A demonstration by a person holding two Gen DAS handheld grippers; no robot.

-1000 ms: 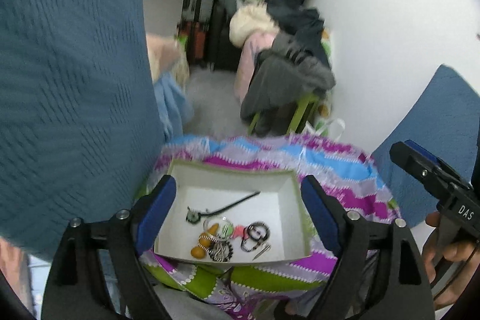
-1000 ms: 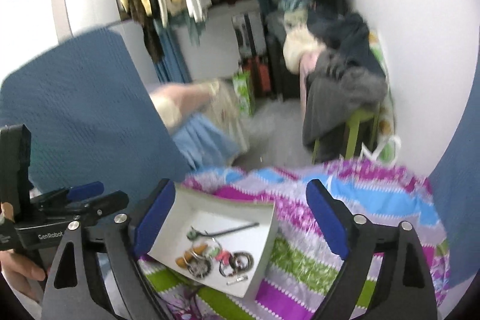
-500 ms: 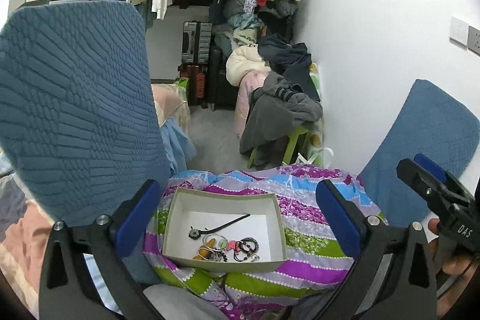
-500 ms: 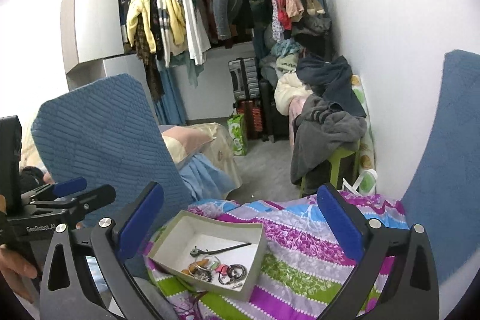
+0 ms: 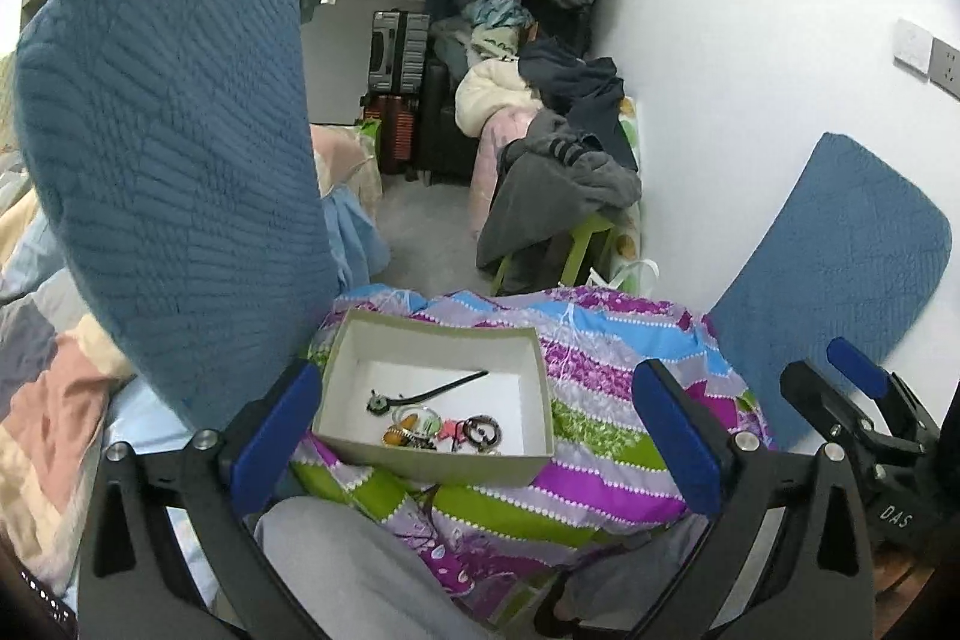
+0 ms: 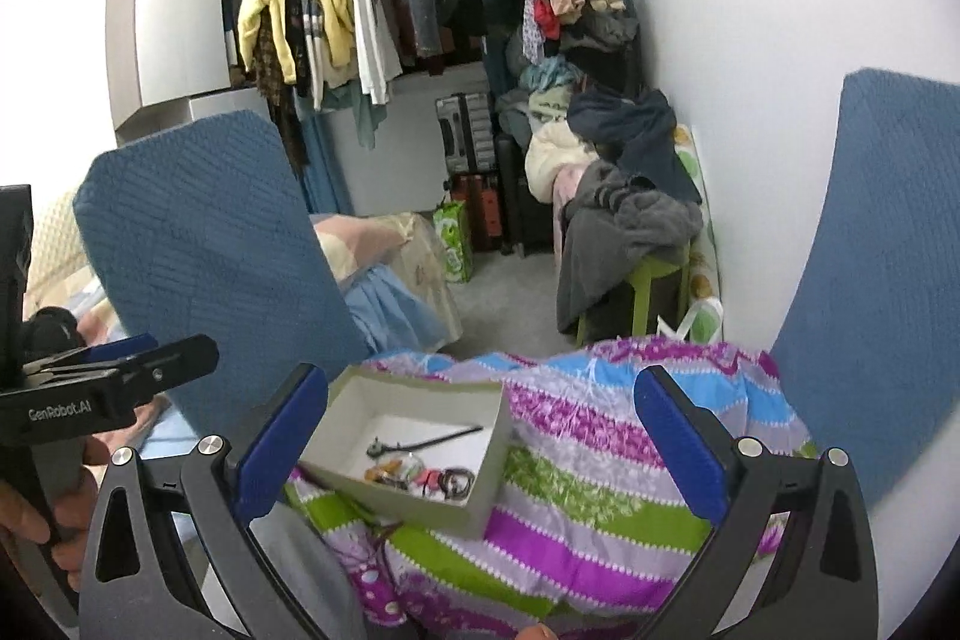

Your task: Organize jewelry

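Jewelry point(image 5: 441, 421) heaped in one corner of a shallow white box point(image 5: 354, 436): dark rings, orange and green beads, pink bits, plus a black strap-like piece lying loose across the white floor of the box. Box resting on a striped quilt point(image 5: 606, 466) of purple, green and blue, tilted a little on the soft folds. Left gripper point(image 5: 474, 430) spread wide, blue pads point(image 5: 273, 433) well apart on either side of the box, nothing between them, nothing touched. Right gripper point(image 6: 480, 442) likewise fully spread, pads point(image 6: 675, 445) apart over box and quilt, empty. Blue quilted cushions point(image 5: 174, 172) upright left and right of the quilt. Grey trouser leg point(image 5: 348, 574) in the near foreground below the box. Behind: green stool point(image 6: 654, 292) piled with dark clothes, suitcases against the far wall, garments on a rail above.
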